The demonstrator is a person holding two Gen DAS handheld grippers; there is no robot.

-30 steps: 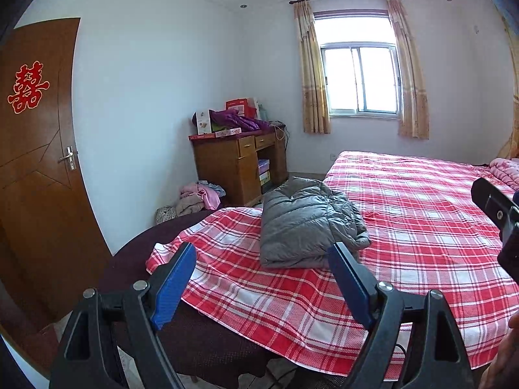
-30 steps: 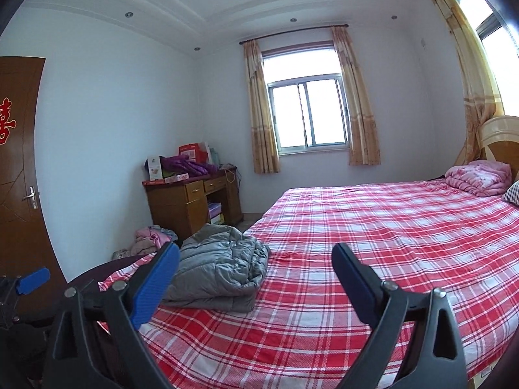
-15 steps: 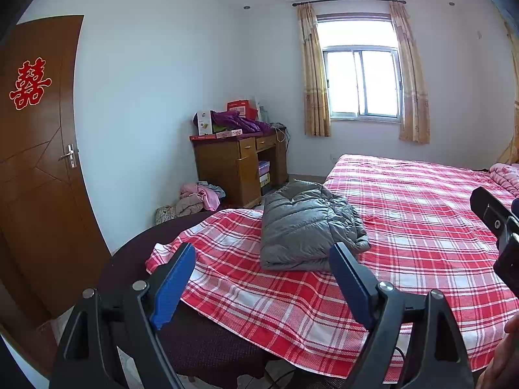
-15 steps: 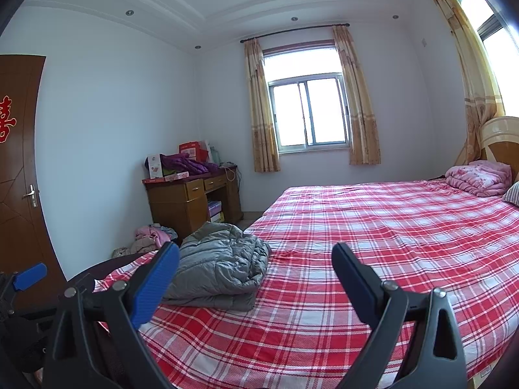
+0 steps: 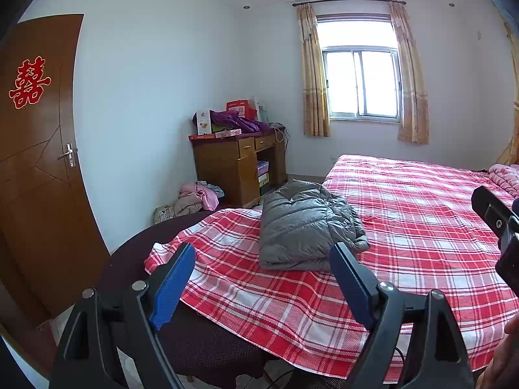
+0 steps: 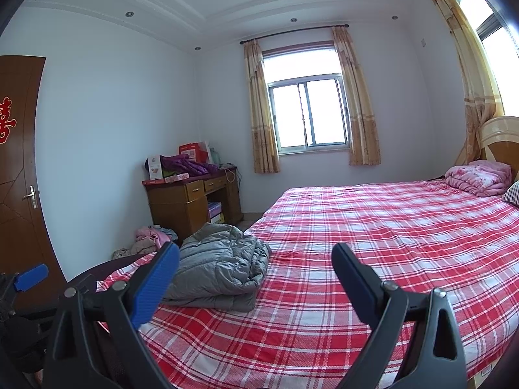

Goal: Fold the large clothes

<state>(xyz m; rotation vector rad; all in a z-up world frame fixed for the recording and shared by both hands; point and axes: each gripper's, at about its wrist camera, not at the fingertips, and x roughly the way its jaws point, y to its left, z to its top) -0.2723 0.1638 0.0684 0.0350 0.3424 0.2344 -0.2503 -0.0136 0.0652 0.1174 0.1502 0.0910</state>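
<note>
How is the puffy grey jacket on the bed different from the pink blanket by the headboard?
The puffy grey quilted jacket is plain grey, while the pink folded blanket has a faint pattern. The jacket lies on the near corner of the red checked bed sheet, close to the wooden desk; the blanket sits at the far end by the headboard. Both are soft, folded and resting on the bed.

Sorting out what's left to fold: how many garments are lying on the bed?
1: a gray puffer jacket, already folded, at the bed's near left corner. The folded pink thing by the headboard looks like bedding. The far side may hide more.
</note>
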